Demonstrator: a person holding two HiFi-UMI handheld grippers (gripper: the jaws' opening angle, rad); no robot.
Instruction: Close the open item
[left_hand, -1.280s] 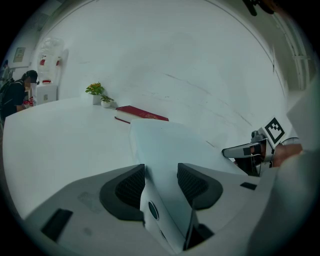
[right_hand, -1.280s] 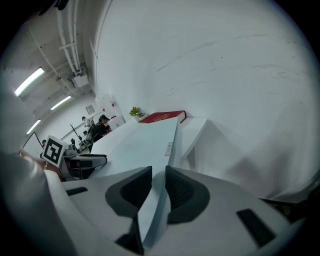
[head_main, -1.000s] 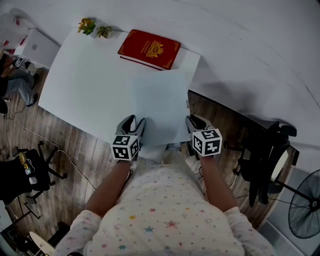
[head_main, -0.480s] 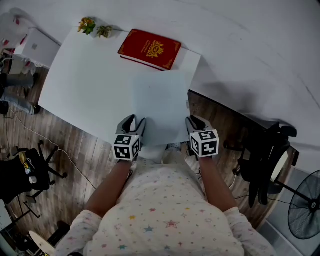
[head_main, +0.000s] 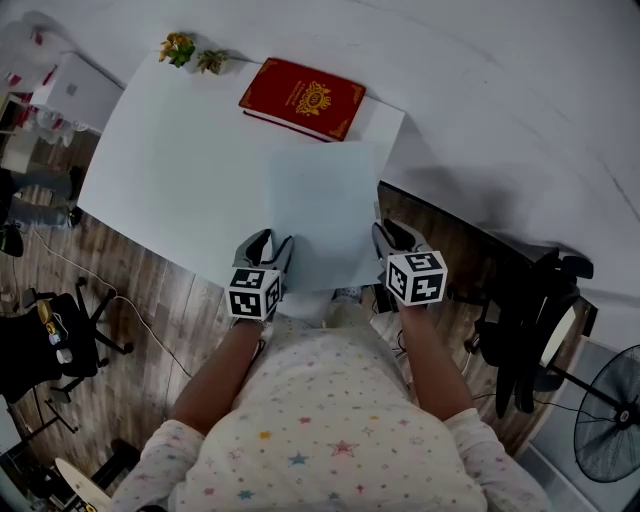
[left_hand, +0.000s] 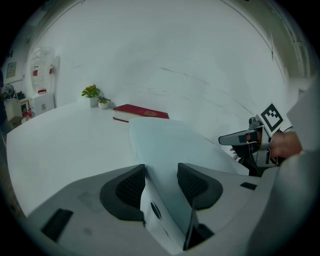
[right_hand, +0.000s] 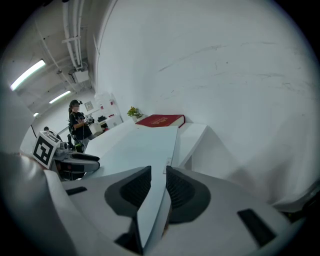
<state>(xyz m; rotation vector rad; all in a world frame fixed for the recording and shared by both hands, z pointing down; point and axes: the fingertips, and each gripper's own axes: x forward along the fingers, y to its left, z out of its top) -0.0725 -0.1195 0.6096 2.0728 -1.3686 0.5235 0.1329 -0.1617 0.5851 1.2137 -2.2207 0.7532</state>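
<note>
The pale blue binder (head_main: 320, 210) lay flat on the near right part of the white table (head_main: 170, 160). Its near edge sat at the table's near edge and its far edge just beside the red book (head_main: 302, 98). The cover looked down, or very nearly so. A dark sliver under it at the near end, seen in the left gripper view, suggested it might not be fully shut.

The left gripper (head_main: 269, 243) had its jaws fairly wide, closed on the thick near left corner with the pads against it. The right gripper (head_main: 397, 238) had its jaws much closer together, pinching the thin near right corner.

The main risk was the binder's place at the table's edge: any pull towards the person could drag it off. Letting go of one corner before the other might twist it or let the cover lift again. A push away could knock it into the book
</note>
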